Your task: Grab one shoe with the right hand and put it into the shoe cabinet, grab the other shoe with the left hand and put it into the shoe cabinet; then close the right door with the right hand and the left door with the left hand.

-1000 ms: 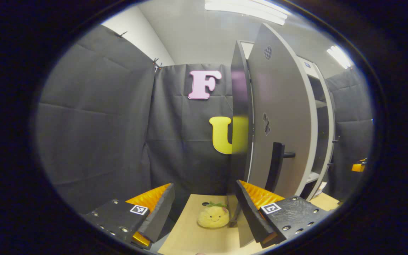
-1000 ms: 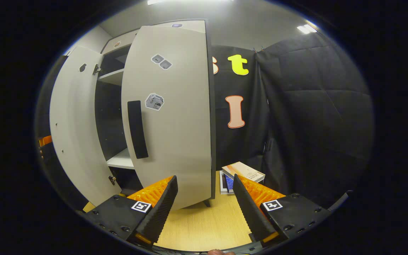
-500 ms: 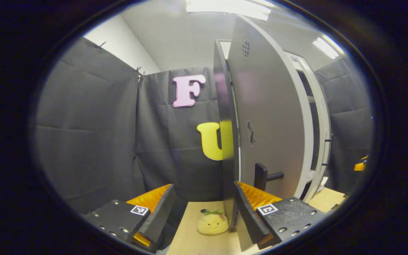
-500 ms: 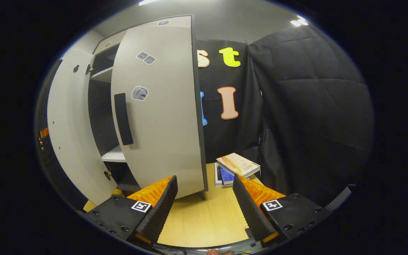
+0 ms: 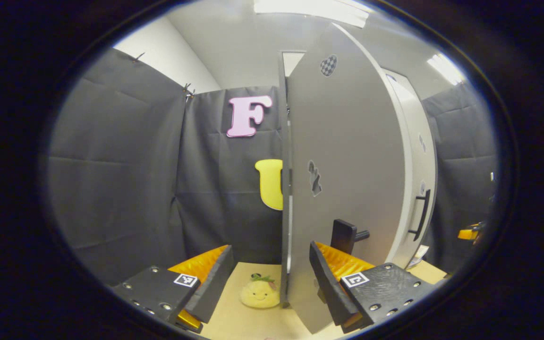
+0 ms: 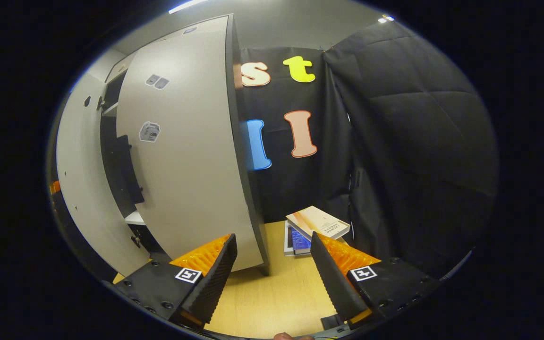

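In the left gripper view the grey left door (image 5: 347, 160) of the shoe cabinet stands close ahead, partly swung in. Its dark edge runs down between the fingers of my open left gripper (image 5: 270, 250). The door's black handle (image 5: 345, 235) sits just above my right finger (image 5: 328, 283). Beyond it stands the right door (image 5: 418, 156). In the right gripper view the right door (image 6: 187, 165) stands ajar with its black handle (image 6: 128, 170) at the left. My right gripper (image 6: 272, 236) is open and empty, and its left finger (image 6: 210, 278) is close to the door's lower corner. A dark gap of cabinet interior (image 6: 111, 137) shows between the doors.
A yellow plush toy (image 5: 259, 293) lies on the wooden floor left of the left door. A stack of books (image 6: 317, 224) lies on the floor by the black cloth wall, right of the right door. The other gripper shows far off as an orange patch (image 5: 469, 233).
Both doors have swung toward the cabinet. The opening between them has narrowed and the shelves are mostly hidden. Both grippers have followed their doors and stayed open.
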Tool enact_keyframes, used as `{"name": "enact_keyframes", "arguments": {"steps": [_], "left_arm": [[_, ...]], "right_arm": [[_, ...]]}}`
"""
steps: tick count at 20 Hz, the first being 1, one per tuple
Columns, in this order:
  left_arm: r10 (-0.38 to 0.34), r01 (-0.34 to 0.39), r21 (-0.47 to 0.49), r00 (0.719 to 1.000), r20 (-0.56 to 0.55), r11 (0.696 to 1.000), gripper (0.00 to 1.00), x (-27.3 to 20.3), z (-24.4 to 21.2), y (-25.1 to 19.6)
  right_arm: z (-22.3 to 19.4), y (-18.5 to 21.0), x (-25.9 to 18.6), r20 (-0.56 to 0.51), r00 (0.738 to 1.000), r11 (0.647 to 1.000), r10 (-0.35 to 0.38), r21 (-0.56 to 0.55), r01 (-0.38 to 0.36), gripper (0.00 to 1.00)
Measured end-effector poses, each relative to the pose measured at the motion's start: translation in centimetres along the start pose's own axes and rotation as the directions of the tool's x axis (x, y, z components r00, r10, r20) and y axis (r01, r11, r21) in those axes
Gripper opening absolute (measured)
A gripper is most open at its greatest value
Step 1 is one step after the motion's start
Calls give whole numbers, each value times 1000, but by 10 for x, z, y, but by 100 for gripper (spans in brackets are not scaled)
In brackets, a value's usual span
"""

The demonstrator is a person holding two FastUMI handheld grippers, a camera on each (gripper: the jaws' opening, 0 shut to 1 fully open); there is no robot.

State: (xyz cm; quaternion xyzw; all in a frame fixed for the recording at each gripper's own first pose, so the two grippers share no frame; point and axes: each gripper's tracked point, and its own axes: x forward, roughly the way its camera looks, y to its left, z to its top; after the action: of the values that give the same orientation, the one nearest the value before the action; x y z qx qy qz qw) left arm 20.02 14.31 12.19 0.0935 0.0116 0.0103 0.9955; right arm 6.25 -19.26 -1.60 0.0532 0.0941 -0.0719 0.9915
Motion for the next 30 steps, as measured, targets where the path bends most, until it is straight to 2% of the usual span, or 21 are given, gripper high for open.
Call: {"name": "enact_keyframes", "arguments": {"steps": [3, 5, 7, 9, 11, 12, 14, 17, 18, 19, 22, 23, 24, 27, 30], "left_arm": [[33, -33, 26, 999, 17, 999, 90, 5, 1, -50], [24, -26, 41, 999, 41, 999, 91, 15, 4, -88], [0, -4, 59, 998, 57, 998, 91, 35, 6, -125], [37, -43, 97, 997, 68, 994, 91, 44, 3, -139], [66, -71, 71, 995, 78, 995, 91, 42, 5, -141], [54, -58, 45, 996, 74, 997, 91, 36, 3, -141], [-13, 14, -17, 997, 79, 1000, 92, 24, 0, -148], [-43, 50, -66, 993, 111, 997, 91, -5, 4, -142], [-59, 69, -74, 991, 120, 995, 91, -14, 6, -141], [-79, 89, -72, 989, 126, 993, 91, -24, 8, -139], [-84, 92, -52, 988, 132, 994, 91, -53, 4, -127], [-86, 94, -58, 988, 125, 994, 91, -62, -2, -125], [-88, 97, -73, 989, 119, 993, 94, -71, -7, -123], [-84, 99, -117, 988, 128, 988, 91, -95, -17, -116], [-66, 76, -93, 992, 111, 993, 91, -117, -29, -112]], "right_arm": [[4, -8, 8, 18, 1000, 1000, 13, -12, -13, 98], [1, -9, 11, 13, 999, 999, 37, -25, -37, 98], [3, -7, 14, 6, 998, 995, 60, -80, -60, 98], [15, -8, 10, 32, 997, 987, 65, -148, -60, 98], [24, -1, 8, 60, 995, 981, 74, -183, -62, 98], [24, 4, 6, 68, 994, 980, 81, -186, -68, 98], [25, 20, 1, 84, 991, 980, 107, -178, -91, 98], [24, 40, -4, 72, 987, 978, 143, -164, -129, 98], [22, 46, -5, 66, 986, 978, 153, -154, -141, 93], [21, 52, -5, 63, 986, 979, 155, -145, -145, 98], [16, 66, -6, 62, 987, 985, 147, -105, -140, 98], [14, 70, -7, 60, 988, 987, 142, -86, -136, 93], [11, 75, -9, 60, 988, 988, 139, -72, -135, 98], [6, 86, -15, 67, 989, 989, 135, -69, -130, 98], [-3, 95, -20, 63, 987, 987, 150, -67, -145, 98]]}}
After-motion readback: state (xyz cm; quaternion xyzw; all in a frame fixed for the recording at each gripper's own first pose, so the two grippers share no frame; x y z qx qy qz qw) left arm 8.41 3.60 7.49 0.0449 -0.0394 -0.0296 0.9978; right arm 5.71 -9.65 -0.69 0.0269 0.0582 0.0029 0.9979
